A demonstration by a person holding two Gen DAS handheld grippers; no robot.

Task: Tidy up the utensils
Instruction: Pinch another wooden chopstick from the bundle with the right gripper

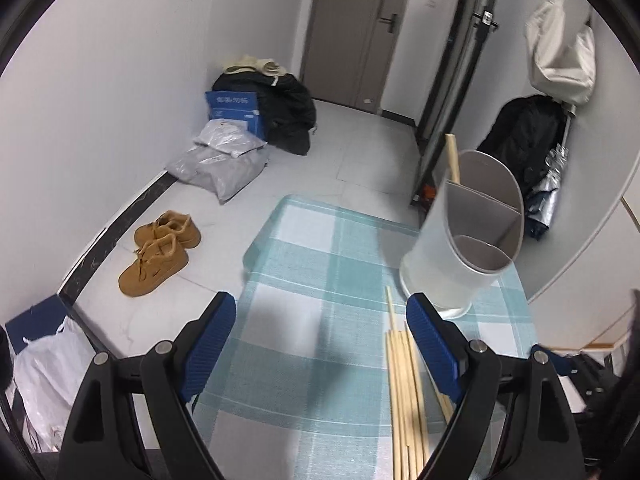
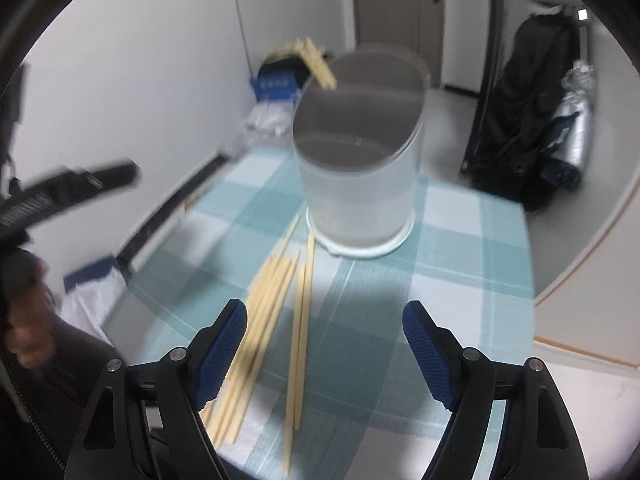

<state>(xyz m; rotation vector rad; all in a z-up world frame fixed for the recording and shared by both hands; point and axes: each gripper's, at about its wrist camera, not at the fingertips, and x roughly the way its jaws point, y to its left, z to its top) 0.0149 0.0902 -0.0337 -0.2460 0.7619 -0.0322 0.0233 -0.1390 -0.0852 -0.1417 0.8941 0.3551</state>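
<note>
1. Pale tiled floor and plain white walls out back, with a grey door [image 1: 352, 32] at the far end. Up close it's a tabletop under a woven blue-and-white checked cloth [image 1: 320, 280].
2. Utensil holder [image 2: 358, 152] is a frosted translucent plastic tub, oval, with a slanted rim, grey dividers inside and a white base ring. It stands upright on the cloth at the far side.
3. A few wooden sticks [image 2: 318, 64] already poke out of its far-left compartment.
4. Loose chopsticks [image 2: 276, 312] are thin, pale wood, lying fanned out flat on the cloth just near of the holder.
5. Left gripper [image 1: 320, 344]: black frame, ribbed blue pads, spread wide with nothing between them. The chopsticks sit right beside the inner edge of its right finger [image 1: 432, 348].
6. Right gripper [image 2: 324, 356]: same build, also wide open and empty. Most sticks run under its left finger [image 2: 222, 352]; a couple lie in the gap, not pinched.
</note>
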